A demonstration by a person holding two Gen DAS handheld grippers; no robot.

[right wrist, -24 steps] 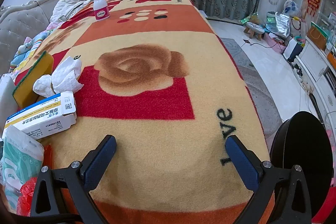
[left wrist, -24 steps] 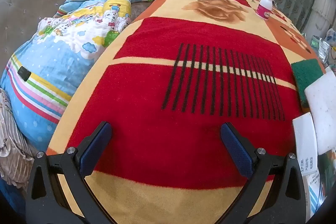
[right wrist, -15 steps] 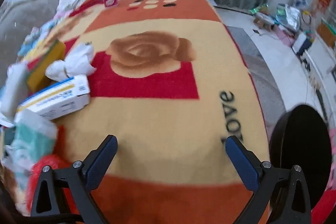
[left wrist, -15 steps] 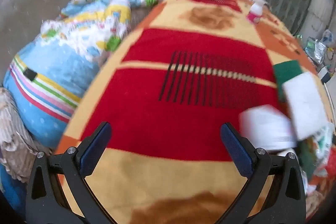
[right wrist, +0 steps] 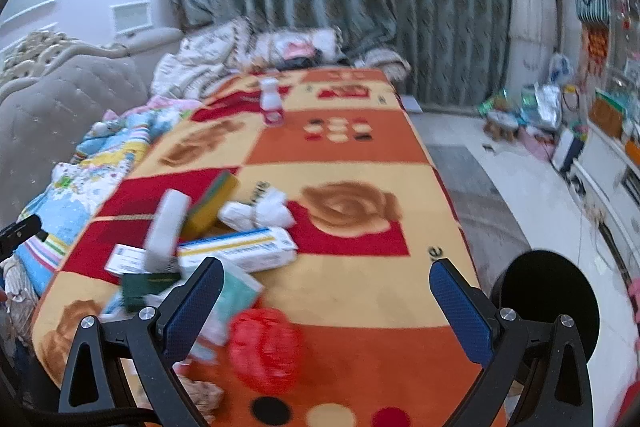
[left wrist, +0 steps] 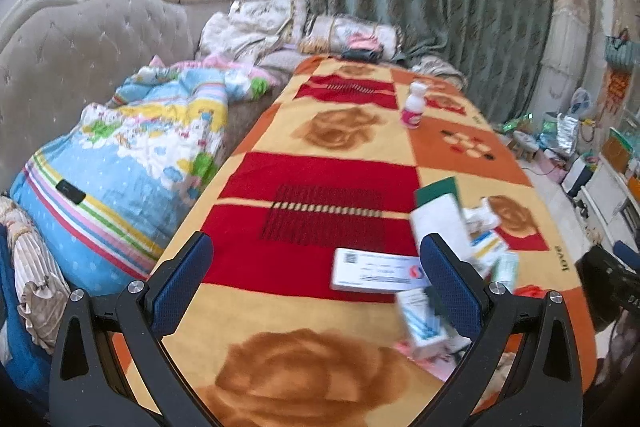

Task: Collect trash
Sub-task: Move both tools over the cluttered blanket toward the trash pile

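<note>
While both hover over the blanket [left wrist: 320,163], left gripper [left wrist: 316,267] and right gripper [right wrist: 326,291] gape empty. Boxes [right wrist: 236,251] and crumpled tissue [right wrist: 260,213] litter it.

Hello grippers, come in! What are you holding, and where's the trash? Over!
Left gripper open, empty. Right gripper open, empty. Trash pile unpicked on blanket: long box, crumpled tissue, red wad. Nothing blocking.

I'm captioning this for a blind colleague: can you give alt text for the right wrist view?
The right tool hangs open and empty above a blanket-covered table littered with trash: a crumpled red wrapper, a long medicine box, white tissue. A small bottle stands at the far end.
</note>
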